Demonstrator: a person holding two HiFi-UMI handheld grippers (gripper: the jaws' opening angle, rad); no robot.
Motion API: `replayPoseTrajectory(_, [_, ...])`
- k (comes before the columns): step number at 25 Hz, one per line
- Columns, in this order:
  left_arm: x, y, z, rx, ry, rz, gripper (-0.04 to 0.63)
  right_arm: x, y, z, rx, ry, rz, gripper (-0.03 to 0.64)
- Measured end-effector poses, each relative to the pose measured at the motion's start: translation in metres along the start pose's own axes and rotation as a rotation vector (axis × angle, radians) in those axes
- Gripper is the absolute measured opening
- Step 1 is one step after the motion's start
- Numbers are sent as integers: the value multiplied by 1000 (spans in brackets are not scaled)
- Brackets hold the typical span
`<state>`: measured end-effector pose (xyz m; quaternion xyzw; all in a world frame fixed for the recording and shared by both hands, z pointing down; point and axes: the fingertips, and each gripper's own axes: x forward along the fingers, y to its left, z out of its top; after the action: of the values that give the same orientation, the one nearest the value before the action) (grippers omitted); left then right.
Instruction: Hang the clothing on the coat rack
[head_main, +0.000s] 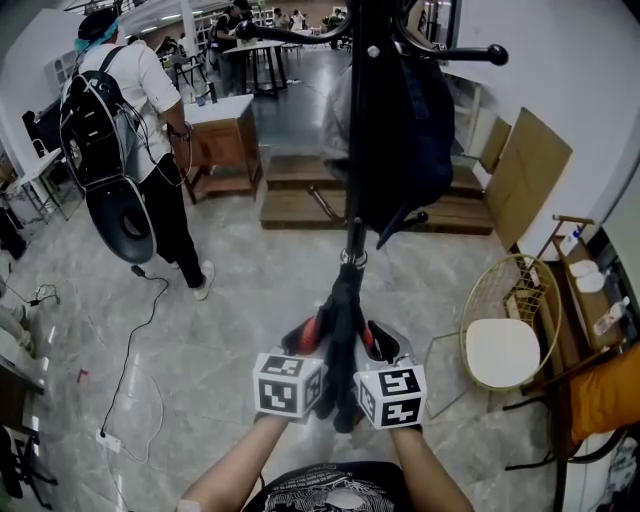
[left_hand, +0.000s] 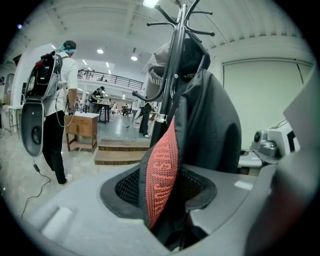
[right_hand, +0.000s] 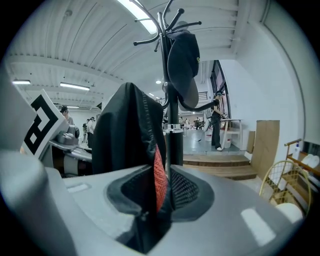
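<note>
A black coat rack (head_main: 355, 190) stands straight ahead, and a dark garment (head_main: 405, 130) hangs from its upper hooks. The garment's lower end, black with a red mesh lining (head_main: 340, 320), trails down to both grippers. My left gripper (head_main: 305, 342) and right gripper (head_main: 378, 345) sit side by side at that hem. In the left gripper view the red mesh strip (left_hand: 162, 175) lies loose between the spread jaws of the left gripper (left_hand: 165, 202). The right gripper (right_hand: 157, 197) is open too, with the fabric (right_hand: 125, 135) in its gap beside the pole (right_hand: 173, 135). A dark cap (right_hand: 182, 65) hangs on the rack.
A person with a backpack (head_main: 125, 120) stands at the left by a wooden desk (head_main: 222, 140). Low wooden steps (head_main: 300, 205) lie behind the rack. A gold wire chair (head_main: 505, 345) and a wooden shelf (head_main: 585, 295) stand at the right. Cables (head_main: 130, 370) run over the floor at the left.
</note>
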<state>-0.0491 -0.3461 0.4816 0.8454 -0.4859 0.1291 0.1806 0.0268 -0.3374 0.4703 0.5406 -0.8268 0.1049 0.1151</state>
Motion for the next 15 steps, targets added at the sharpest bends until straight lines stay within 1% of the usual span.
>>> replayPoseTrajectory(9, [-20, -8, -4, 15, -1, -8, 149, -21, 9, 9, 6, -33, -20, 97])
replayPoseTrajectory(15, [-33, -15, -5, 22, -7, -11, 149, -37, 16, 10, -1, -29, -28, 98])
